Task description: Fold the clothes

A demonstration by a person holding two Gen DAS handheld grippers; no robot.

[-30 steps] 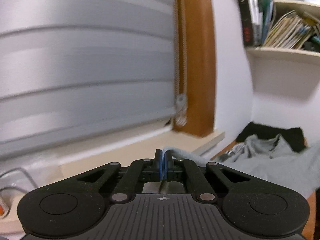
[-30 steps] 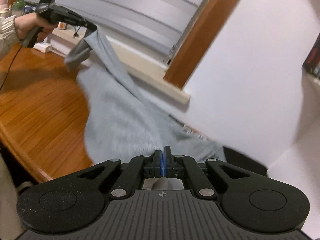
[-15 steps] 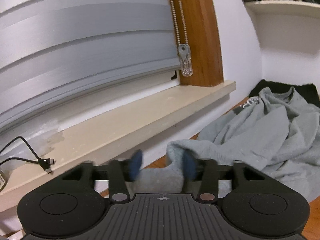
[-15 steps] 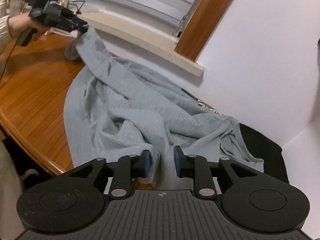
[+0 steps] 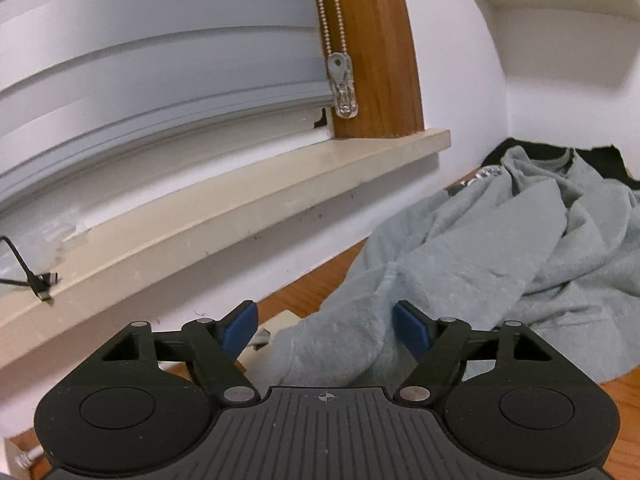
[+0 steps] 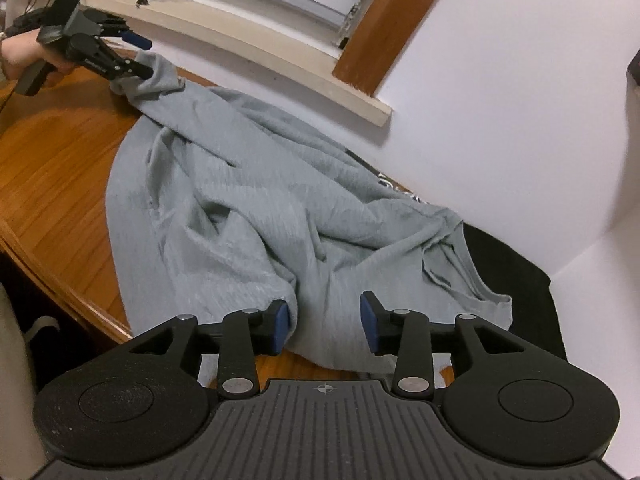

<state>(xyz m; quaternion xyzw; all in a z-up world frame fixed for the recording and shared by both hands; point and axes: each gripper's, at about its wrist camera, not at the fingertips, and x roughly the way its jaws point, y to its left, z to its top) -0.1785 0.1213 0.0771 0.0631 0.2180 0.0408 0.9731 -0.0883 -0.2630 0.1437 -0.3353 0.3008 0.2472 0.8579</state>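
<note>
Sweatshirt (image 6: 248, 216) lies crumpled on the counter (image 6: 56, 168), long axis running between our grippers; left gripper (image 5: 325, 326) and right gripper (image 6: 325, 324) fingers spread, cloth between each pair.

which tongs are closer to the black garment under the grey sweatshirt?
Right. The right tongs sit open over the grey sweatshirt hem, right beside the black garment. The left tongs are open at the sweatshirt's far end, across the wooden table.
</note>
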